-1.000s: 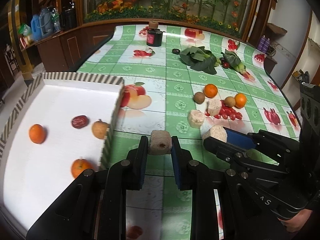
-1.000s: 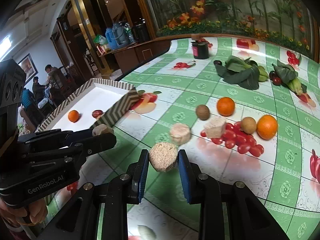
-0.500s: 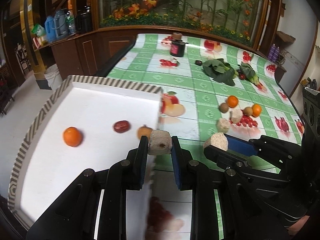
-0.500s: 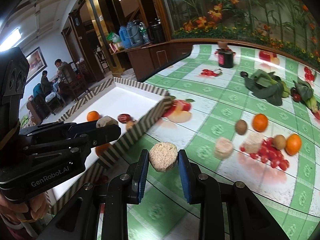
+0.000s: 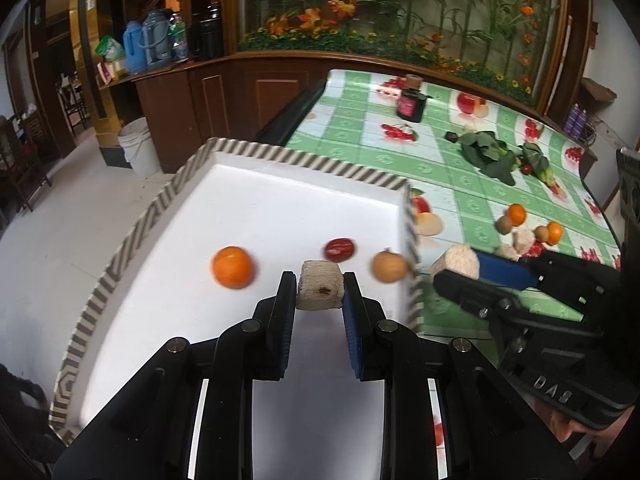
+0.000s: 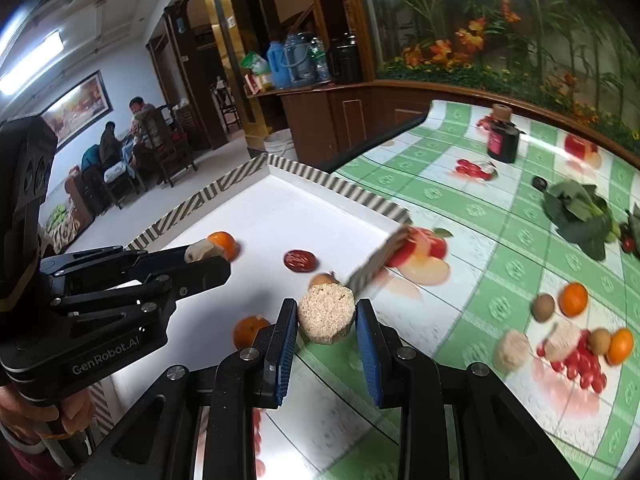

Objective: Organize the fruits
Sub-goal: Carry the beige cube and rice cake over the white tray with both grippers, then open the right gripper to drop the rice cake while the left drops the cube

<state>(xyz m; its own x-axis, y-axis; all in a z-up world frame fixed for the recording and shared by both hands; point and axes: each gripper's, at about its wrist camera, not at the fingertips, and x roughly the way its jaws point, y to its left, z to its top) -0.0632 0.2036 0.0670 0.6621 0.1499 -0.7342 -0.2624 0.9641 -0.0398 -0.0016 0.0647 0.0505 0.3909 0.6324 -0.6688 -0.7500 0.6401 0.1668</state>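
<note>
Over the last second the left gripper (image 5: 319, 292) has swung from the green-checked tabletop (image 5: 436, 168) to above the white striped-rim tray (image 5: 256, 216), pinching a pale cut fruit chunk (image 5: 319, 290); release looks near. The right gripper (image 6: 326, 320) trails at its 3 o'clock, clamping a beige grainy round chunk (image 6: 326, 314) over the tray's rim; the round orange fruit (image 5: 233, 267) lies at the left gripper's 10 o'clock.

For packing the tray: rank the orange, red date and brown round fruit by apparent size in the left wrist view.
1. orange
2. brown round fruit
3. red date
All lie at similar depth in the tray, so the ranking looks fair.
</note>
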